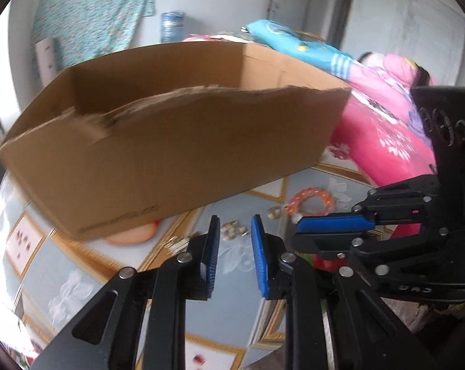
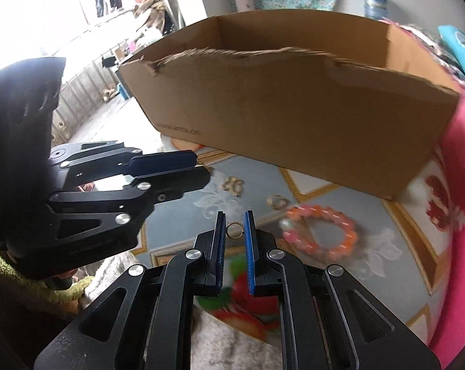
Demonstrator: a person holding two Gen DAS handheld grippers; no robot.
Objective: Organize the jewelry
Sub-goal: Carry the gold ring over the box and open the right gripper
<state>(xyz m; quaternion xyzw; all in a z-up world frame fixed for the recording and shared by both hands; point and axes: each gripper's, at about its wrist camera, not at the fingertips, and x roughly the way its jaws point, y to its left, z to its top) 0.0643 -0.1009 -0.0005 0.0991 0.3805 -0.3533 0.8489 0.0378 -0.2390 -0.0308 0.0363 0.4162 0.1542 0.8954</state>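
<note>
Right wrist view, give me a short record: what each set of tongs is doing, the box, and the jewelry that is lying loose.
right tongs: shut on a small metal ring
left tongs: open, nothing between the pads
cardboard box: open top, ragged near edge, standing behind the jewelry
bead bracelet: orange, lying on the tablecloth in front of the box
loose gold ring: on the cloth, just beside the bracelet
gold cluster: small pieces on the cloth, too blurred to identify

A small gold ring (image 2: 235, 230) stands upright, pinched; an orange bead bracelet (image 2: 320, 231) lies flat nearby.
</note>
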